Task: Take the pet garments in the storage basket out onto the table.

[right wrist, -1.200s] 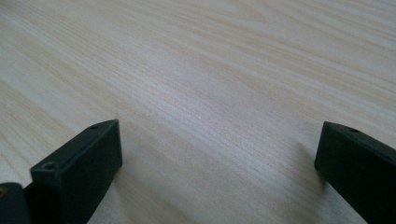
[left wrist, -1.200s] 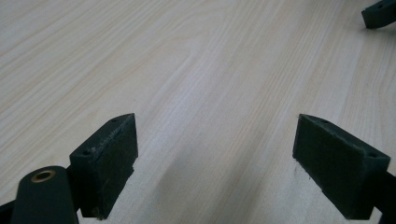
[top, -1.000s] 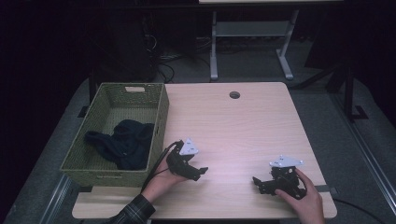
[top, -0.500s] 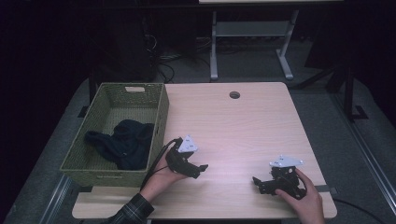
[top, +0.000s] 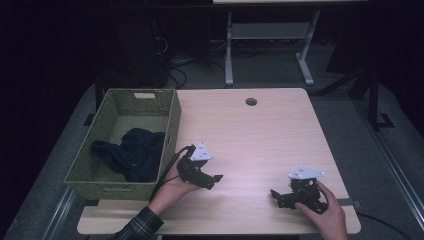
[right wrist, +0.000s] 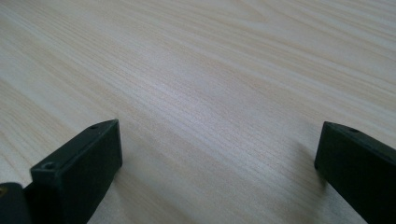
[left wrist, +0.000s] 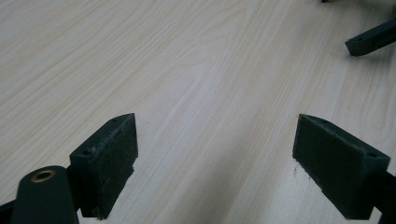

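Basket [top: 170, 122] beside left tool [top: 212, 180] — dark cloth [top: 132, 152] inside

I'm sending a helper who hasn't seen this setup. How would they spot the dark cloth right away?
Find the wooden table; at its left edge sits a green woven basket. The dark cloth lies crumpled inside it, toward the near end. It is the basket's one item, and soft, unlike the hard black left gripper beside the basket.
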A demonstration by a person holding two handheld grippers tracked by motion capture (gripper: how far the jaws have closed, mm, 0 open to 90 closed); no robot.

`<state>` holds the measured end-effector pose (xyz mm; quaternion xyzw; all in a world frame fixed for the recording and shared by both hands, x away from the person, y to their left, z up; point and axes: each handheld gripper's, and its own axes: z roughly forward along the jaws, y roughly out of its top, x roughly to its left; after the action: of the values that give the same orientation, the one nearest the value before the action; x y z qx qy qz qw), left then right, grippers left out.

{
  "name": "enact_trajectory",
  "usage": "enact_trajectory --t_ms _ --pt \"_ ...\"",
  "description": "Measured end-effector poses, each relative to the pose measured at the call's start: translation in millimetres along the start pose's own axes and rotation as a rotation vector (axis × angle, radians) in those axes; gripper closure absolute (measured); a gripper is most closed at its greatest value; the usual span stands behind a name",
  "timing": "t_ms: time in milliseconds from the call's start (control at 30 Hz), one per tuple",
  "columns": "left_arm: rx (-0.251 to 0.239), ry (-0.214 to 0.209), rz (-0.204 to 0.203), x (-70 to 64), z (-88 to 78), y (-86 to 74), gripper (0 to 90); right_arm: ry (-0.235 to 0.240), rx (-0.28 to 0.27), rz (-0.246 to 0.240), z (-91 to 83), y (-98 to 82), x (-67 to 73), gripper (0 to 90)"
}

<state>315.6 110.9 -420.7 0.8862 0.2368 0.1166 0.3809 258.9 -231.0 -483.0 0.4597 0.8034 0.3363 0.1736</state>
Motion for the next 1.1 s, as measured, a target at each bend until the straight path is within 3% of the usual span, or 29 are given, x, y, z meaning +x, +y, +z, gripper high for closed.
enact_trajectory --t_ms 433,700,1100 --pt "-0.013 -0.008 -0.003 2.4 -10.3 10.9 13.6 0.000 0.000 0.001 0.0 0.0 0.0 0.4" --pt "-0.034 -0.035 -0.015 5.4 -17.8 17.3 13.6 0.000 0.000 0.001 0.0 0.0 0.0 0.4" --pt "-0.051 -0.023 -0.008 12.7 -27.0 28.1 13.7 0.000 -0.001 0.000 0.0 0.0 0.0 0.5"
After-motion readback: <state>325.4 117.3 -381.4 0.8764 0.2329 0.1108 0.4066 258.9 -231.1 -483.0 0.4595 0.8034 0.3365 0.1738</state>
